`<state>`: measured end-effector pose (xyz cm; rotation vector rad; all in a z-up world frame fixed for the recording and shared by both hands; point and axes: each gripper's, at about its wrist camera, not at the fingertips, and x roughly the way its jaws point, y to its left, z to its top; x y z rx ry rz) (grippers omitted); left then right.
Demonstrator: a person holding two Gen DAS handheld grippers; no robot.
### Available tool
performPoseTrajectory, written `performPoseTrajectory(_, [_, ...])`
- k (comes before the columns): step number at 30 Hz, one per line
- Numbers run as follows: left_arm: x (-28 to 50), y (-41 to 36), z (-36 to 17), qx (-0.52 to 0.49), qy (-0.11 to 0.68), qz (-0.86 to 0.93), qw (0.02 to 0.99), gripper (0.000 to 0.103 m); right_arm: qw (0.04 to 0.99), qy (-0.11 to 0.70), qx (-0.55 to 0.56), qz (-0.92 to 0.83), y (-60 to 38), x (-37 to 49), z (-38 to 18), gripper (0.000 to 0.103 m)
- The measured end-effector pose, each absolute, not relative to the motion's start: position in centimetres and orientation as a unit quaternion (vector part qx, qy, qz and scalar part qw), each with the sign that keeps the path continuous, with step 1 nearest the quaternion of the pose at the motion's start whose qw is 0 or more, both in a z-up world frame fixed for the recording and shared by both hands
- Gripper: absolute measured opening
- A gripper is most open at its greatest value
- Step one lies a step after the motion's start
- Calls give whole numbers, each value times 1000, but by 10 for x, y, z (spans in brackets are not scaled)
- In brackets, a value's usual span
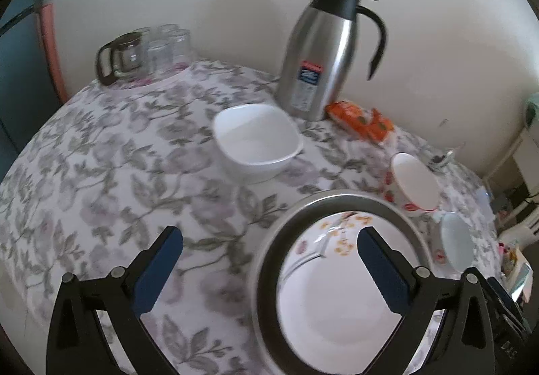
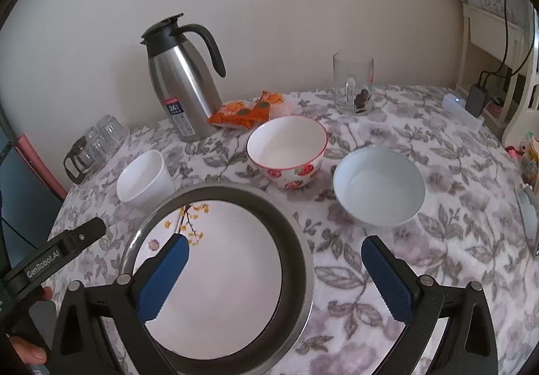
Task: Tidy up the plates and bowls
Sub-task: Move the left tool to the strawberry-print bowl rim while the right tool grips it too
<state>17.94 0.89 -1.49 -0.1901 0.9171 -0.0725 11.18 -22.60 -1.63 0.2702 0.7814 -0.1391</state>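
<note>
Both tools hang wide open over the flowered tabletop (image 2: 438,240) and grip nothing. The left tool (image 1: 269,247) has its blue pads astride the left rim of the metal tray (image 1: 266,260); the right tool (image 2: 274,253) straddles that tray's right rim, as the right wrist view shows.

The plates look sorted already: a white plate with a yellow-flower pattern (image 2: 215,274) lies inside the tray, near the front edge. The bowls are scattered behind it:
- the square white bowl (image 1: 257,142) far left, just in front of the steel thermos jug (image 1: 320,52)
- the strawberry-print bowl (image 2: 288,151) in the middle
- the pale blue bowl (image 2: 379,186) to the right.

The step in hand, by my reading, is gathering these bowls — probably nesting them, or setting them on the plate.

To do it well, I would take the blue bowl with the right tool, since it lies nearest, just beyond that tool's right pad. Pinch one wall, a pad inside and a pad outside, well down from the lip so it does not tip. Lift clear of the tray rim before moving across.

The strawberry bowl sits close to the orange snack packet (image 2: 251,112); approach from the near side so the packet is not dragged.
</note>
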Motion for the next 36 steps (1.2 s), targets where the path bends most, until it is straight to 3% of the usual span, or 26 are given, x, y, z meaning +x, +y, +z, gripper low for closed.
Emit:
performPoseTrajectory(14, [256, -42, 15, -99, 493, -112, 857, 103, 909, 375, 176, -44, -300, 171, 16, 103])
performPoseTrajectory(17, [275, -59, 13, -94, 509, -130, 845, 103, 903, 387, 180, -45, -311, 192, 14, 98])
performPoseTrajectory(19, [289, -67, 8, -109, 524, -143, 832, 103, 897, 399, 184, -45, -317, 207, 8, 88])
performPoseTrajectory(25, [326, -102, -21, -132, 560, -162, 802, 101, 877, 436, 193, -54, -331, 245, -26, 73])
performPoseTrajectory(28, [341, -119, -40, -138, 584, -174, 781, 82, 868, 455, 190, -58, -335, 259, -42, 70])
performPoseTrajectory(33, [358, -141, -56, -103, 594, -171, 779, 78, 856, 474, 197, -54, -340, 275, -61, 58])
performPoseTrajectory(36, [366, -150, -66, -90, 606, -168, 772, 69, 854, 481, 190, -53, -338, 282, -69, 51])
